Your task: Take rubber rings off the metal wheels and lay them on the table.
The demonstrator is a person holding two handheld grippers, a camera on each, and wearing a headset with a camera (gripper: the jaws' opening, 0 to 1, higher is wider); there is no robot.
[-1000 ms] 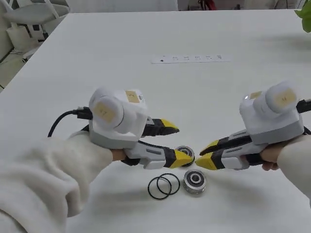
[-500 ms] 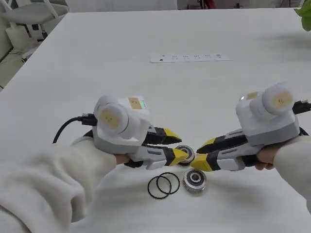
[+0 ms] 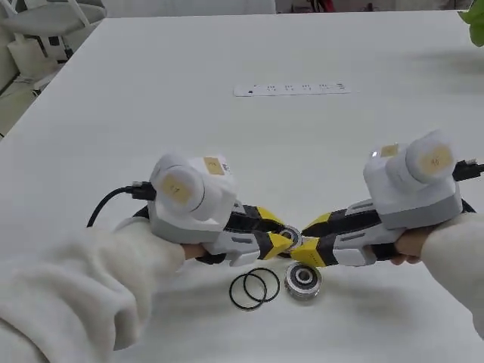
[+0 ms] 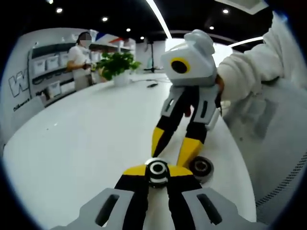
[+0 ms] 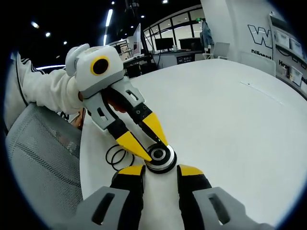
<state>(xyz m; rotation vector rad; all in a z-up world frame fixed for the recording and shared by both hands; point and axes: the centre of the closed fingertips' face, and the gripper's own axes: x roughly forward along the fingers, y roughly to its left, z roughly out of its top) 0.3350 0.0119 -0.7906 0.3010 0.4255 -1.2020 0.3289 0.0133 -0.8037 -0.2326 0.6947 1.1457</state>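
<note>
A small metal wheel [image 3: 292, 237] with a dark band [image 5: 160, 158] sits between the yellow tips of my left gripper [image 3: 281, 231], which is shut on it [image 4: 157, 170] just above the table. My right gripper [image 3: 308, 239] faces it from the right, open, its two tips [image 5: 159, 172] on either side of the wheel's near edge. A second metal wheel [image 3: 303, 280] lies flat on the table just below them. Two black rubber rings [image 3: 253, 289] lie overlapping to its left [image 5: 120, 155].
The white table [image 3: 227, 113] stretches far ahead and to both sides. A white strip with small marks [image 3: 292, 89] lies at mid-table. A black cable [image 3: 110, 203] trails from the left gripper. A potted plant [image 4: 116, 64] stands far off.
Both grippers have drawn together. The left jaws have closed on the wheel, and the right gripper has slid left until its open tips reach the wheel.
</note>
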